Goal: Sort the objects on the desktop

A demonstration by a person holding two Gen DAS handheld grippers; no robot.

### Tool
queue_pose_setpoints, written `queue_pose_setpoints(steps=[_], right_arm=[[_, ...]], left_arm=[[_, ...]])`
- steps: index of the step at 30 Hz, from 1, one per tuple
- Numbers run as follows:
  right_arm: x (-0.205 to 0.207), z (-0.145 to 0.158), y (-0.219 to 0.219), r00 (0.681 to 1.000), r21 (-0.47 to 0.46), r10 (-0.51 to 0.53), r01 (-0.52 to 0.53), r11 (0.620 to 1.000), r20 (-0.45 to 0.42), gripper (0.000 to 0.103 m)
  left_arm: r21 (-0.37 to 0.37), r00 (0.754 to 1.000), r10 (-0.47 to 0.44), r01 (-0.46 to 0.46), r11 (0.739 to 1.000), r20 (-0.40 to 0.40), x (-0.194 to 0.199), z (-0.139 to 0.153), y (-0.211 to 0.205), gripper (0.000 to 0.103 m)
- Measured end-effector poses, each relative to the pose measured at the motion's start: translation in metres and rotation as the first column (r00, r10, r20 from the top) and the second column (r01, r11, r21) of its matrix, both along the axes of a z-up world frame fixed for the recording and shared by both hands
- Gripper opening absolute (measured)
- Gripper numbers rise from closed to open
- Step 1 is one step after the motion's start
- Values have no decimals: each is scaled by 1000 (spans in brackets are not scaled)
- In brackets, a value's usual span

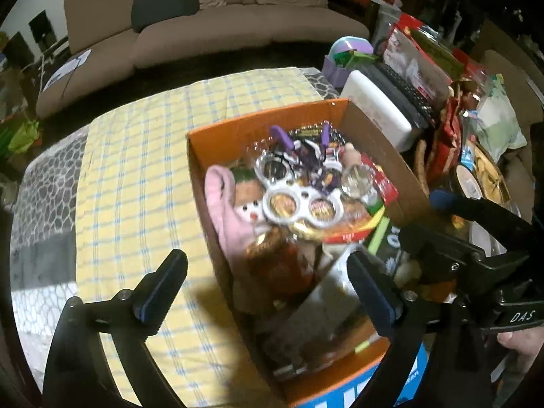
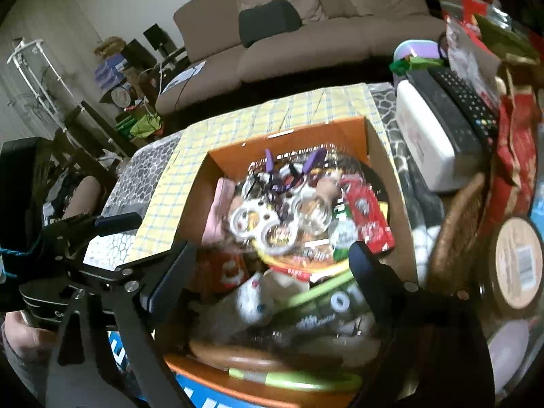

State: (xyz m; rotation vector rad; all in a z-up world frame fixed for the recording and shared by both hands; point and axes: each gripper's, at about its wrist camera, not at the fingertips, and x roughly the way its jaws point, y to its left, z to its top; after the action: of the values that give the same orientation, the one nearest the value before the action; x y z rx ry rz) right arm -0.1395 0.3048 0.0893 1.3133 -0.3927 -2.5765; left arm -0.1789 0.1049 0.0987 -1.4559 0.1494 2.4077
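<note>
An orange cardboard box [image 1: 268,119] stands on a yellow checked cloth [image 1: 142,170]. It is full of mixed things: a white plastic ring holder [image 1: 299,200], purple clips, a pink cloth [image 1: 221,200], snack packets. In the right wrist view the box [image 2: 289,136] holds the same ring holder [image 2: 258,221] and a red packet [image 2: 367,217]. My left gripper [image 1: 268,289] is open and empty, straddling the box's near left wall. My right gripper [image 2: 272,275] is open and empty above the box's near part; it also shows at the right of the left wrist view [image 1: 469,210].
Right of the box lie a white case [image 1: 377,108], remote controls [image 2: 465,102], red bags [image 2: 516,142], a wicker basket [image 2: 455,231] and a round tub [image 2: 516,265]. A brown sofa [image 1: 210,20] stands behind the table. A stone-pattern cover [image 1: 44,183] shows at the cloth's left.
</note>
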Motion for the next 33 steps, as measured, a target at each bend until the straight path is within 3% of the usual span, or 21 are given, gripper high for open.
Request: queue_pose_setpoints(steps=[11, 20, 27, 33], right_arm=[[60, 24, -28, 998, 173, -18, 29, 984, -66, 103], [116, 30, -63, 996, 216, -8, 27, 976, -88, 103], [154, 1, -84, 995, 189, -52, 68, 980, -84, 103], [164, -40, -96, 997, 170, -61, 69, 983, -51, 103]], left_arm=[[-34, 999, 42, -43, 998, -31, 61, 5, -26, 103], [-3, 987, 148, -148, 989, -55, 132, 1, -66, 103], [54, 959, 272, -269, 962, -78, 173, -24, -102, 103], [20, 948, 311, -310, 950, -61, 183, -64, -122, 103]])
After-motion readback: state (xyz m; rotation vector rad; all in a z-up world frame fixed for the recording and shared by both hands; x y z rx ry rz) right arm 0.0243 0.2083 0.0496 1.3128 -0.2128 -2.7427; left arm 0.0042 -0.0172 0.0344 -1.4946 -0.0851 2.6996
